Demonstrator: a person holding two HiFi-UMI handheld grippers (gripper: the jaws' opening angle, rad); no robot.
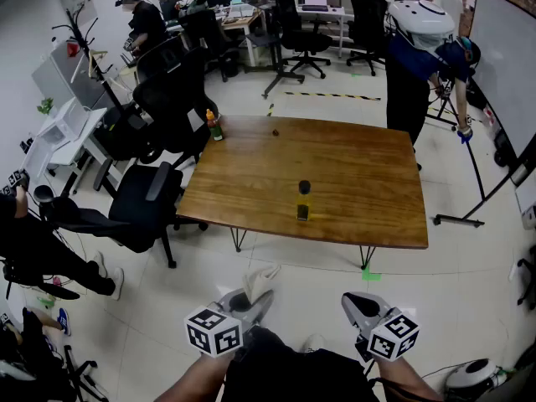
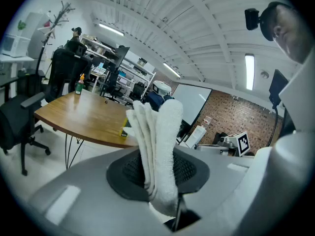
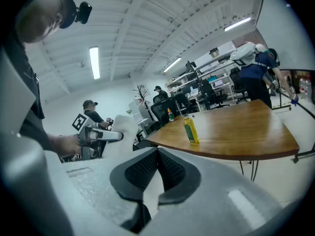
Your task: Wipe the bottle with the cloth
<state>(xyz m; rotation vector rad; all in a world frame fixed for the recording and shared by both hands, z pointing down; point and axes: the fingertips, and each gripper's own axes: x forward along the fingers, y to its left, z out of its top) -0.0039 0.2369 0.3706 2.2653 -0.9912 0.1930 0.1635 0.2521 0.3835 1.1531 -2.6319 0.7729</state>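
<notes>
Left gripper (image 1: 247,306) pinched the folded white cloth (image 2: 157,146), right gripper (image 1: 358,308) was closed on nothing; bottle (image 1: 303,201) near the front edge of the table (image 1: 352,166) stood well away, wiping apparently not started.

Bright ceiling-strip light (fisheye-warped edges)
</notes>
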